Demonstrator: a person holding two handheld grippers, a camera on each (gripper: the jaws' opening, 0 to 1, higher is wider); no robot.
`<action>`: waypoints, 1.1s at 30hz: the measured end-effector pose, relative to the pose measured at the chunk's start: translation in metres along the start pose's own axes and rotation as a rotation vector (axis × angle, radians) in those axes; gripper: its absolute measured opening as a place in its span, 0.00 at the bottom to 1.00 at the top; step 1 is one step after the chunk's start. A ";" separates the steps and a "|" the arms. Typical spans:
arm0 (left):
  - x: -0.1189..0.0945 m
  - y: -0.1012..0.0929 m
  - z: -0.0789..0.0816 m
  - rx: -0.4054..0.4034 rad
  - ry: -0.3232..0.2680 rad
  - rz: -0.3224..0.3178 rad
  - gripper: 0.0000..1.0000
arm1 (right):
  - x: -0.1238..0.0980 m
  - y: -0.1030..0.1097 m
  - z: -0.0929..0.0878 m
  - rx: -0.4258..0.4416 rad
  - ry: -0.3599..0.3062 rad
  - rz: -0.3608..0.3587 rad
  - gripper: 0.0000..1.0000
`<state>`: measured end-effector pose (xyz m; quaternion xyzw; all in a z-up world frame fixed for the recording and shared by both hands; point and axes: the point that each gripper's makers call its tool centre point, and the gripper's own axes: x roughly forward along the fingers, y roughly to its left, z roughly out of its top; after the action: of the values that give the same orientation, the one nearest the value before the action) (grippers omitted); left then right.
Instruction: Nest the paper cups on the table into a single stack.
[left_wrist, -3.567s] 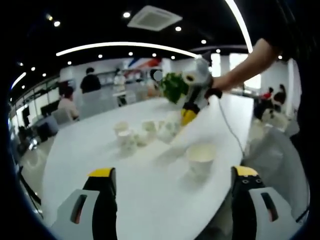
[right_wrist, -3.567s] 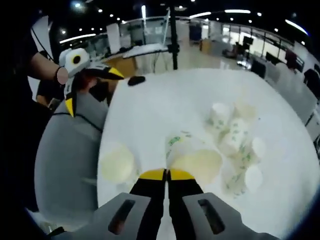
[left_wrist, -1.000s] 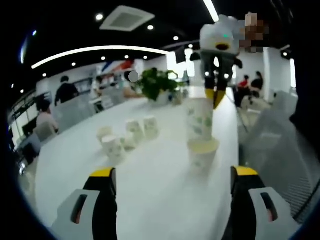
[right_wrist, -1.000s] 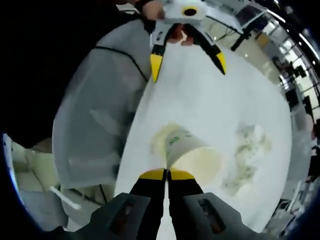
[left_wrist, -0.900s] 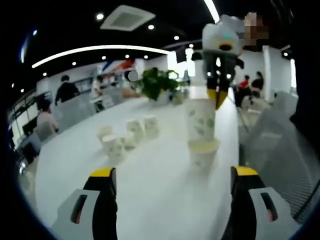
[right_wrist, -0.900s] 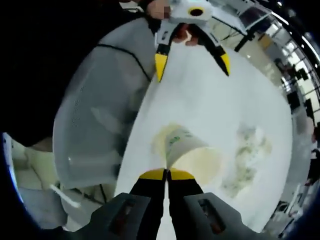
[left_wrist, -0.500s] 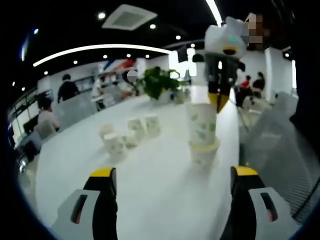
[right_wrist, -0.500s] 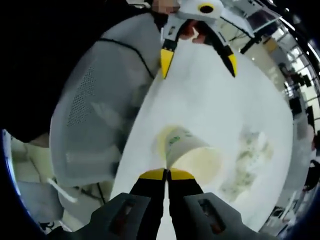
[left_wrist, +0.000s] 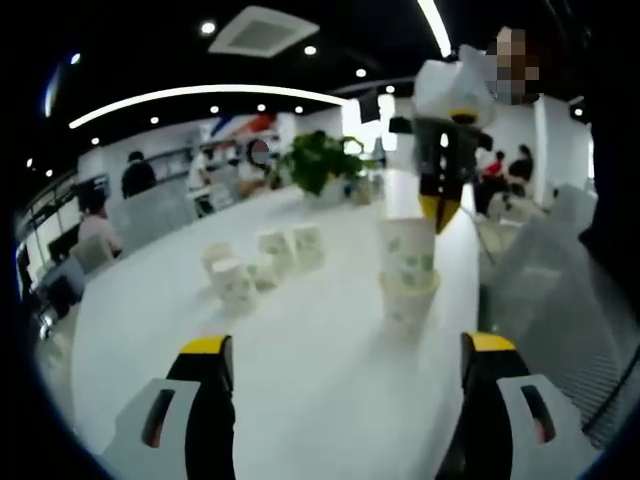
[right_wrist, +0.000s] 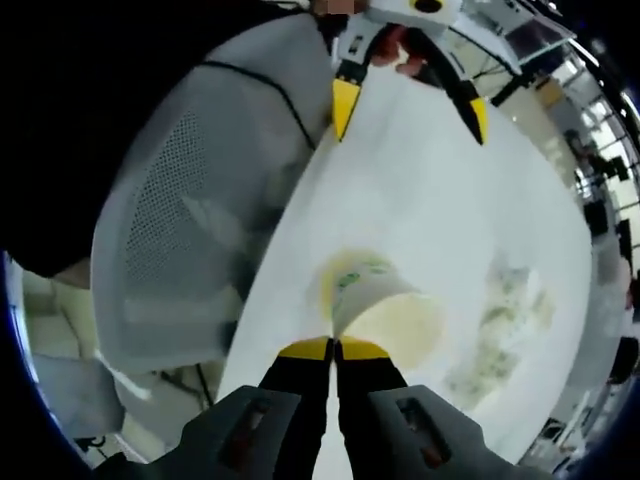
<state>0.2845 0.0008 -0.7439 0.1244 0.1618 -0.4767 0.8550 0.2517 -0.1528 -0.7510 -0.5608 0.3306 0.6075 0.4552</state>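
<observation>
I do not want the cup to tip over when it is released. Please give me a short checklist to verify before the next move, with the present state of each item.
1. Right hand-held gripper has a firm hold on the held paper cup: ok, its jaws are shut on the cup's rim.
2. Held cup is upright: ok, as seen in the left gripper view.
3. Held cup is over the base cup: ok, its bottom is already inside.
4. Held cup fully seated: not ok, much of its wall is above the base cup's rim.
5. Left hand-held gripper is free: ok, open and holding nothing.
6. Other loose cups clear of the stack: ok, they stand apart.
</observation>
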 end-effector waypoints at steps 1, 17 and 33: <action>0.000 0.000 0.000 -0.002 0.000 0.001 0.95 | 0.001 0.000 0.000 -0.003 0.000 0.002 0.00; -0.001 0.001 -0.004 -0.030 0.001 0.006 0.94 | 0.010 -0.002 0.010 -0.039 -0.015 0.008 0.00; -0.004 0.008 -0.009 -0.051 0.003 0.019 0.94 | 0.021 0.001 0.018 -0.038 -0.062 0.032 0.04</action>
<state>0.2879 0.0107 -0.7499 0.1047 0.1740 -0.4640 0.8622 0.2446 -0.1328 -0.7693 -0.5449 0.3135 0.6379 0.4448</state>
